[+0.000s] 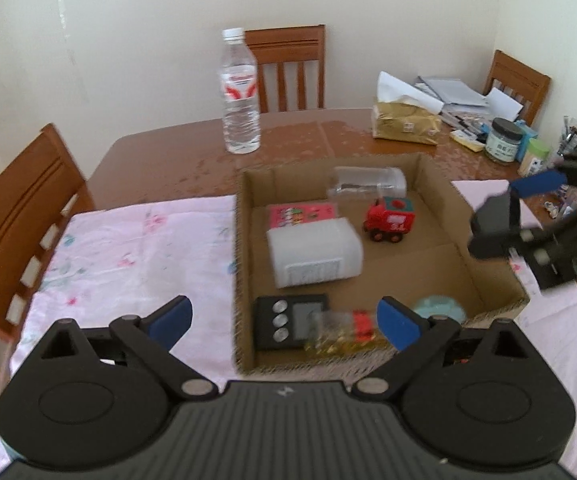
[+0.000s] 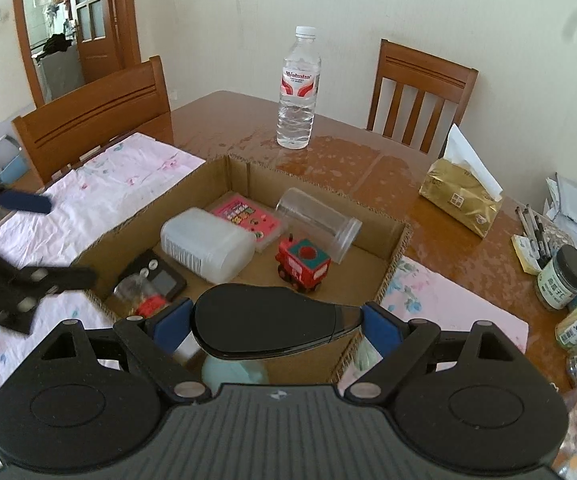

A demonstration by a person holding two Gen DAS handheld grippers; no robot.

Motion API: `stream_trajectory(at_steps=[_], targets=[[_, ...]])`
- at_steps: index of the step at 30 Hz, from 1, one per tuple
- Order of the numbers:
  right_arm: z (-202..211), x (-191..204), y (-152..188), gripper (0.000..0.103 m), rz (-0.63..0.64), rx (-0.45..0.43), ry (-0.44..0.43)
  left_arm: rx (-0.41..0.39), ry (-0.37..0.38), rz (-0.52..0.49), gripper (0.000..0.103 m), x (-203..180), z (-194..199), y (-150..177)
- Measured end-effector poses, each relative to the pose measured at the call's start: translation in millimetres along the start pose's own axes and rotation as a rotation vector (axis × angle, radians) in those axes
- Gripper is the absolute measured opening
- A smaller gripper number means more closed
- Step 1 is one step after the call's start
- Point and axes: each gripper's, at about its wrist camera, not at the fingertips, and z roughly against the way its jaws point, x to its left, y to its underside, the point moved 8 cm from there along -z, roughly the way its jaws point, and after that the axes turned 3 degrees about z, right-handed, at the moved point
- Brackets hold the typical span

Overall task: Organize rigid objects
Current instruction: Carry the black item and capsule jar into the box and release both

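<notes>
Over the near edge of the cardboard box (image 1: 436, 196), seen from the left wrist, our left gripper (image 1: 286, 322) stands wide with nothing between its pads; a small bottle of golden liquid (image 1: 344, 330) lies just beyond it, on a black timer (image 1: 292, 320) in the near left corner. We judge that piece delivered, so we should lift clear without brushing it. Farther in lie a white plastic container (image 1: 314, 254), a pink packet (image 1: 302, 214), a red toy train (image 1: 388, 220) and a clear tube (image 1: 368, 182) along the far wall. Our right gripper (image 1: 516, 208) hovers at the right wall.

From the right wrist, our right gripper (image 2: 276, 326) clamps a black oval object (image 2: 264, 326) over the near right corner, above a pale green lid (image 2: 234, 372). We should lower it onto bare floor beside the train before letting go.

Beneath the box lies a pink floral cloth (image 2: 120, 184) on a glossy wooden table (image 2: 368, 168), with a water bottle (image 2: 298, 92), a tissue pack (image 2: 462, 200), jars (image 2: 566, 278) and chairs (image 2: 420, 94) by pale walls.
</notes>
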Motion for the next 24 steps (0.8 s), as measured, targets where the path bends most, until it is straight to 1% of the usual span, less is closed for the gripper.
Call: stream_trajectory(at_steps=[3, 6, 8, 11, 14, 24], targets=[[-10.2, 0.9, -9.4, 0.093, -0.009, 0.002, 0.012, 0.006, -0.012, 0.001, 0.099, 8.4, 5.9, 7.8], [-22.6, 0.5, -18.5, 0.094, -0.022, 0.006, 0.047, 0.006, -0.025, 0.007, 0.099, 15.2, 10.9, 14.0], [-31.4, -0.4, -23.1, 0.103, -0.040, 0.012, 0.069, 0.004, -0.030, 0.016, 0.099, 19.8, 13.3, 17.0], [-36.1, 0.8, -24.9, 0.103, -0.054, 0.016, 0.088, 0.002, -0.036, 0.030, 0.099, 27.6, 16.7, 21.3], [-33.5, 3.8, -23.0, 0.103, -0.070, 0.018, 0.094, -0.002, -0.039, 0.033, 0.101, 32.9, 19.5, 25.8], [-6.6, 15.3, -6.6, 0.103, -0.118, 0.004, 0.118, -0.006, -0.022, 0.028, 0.102, 35.4, 23.8, 34.5]])
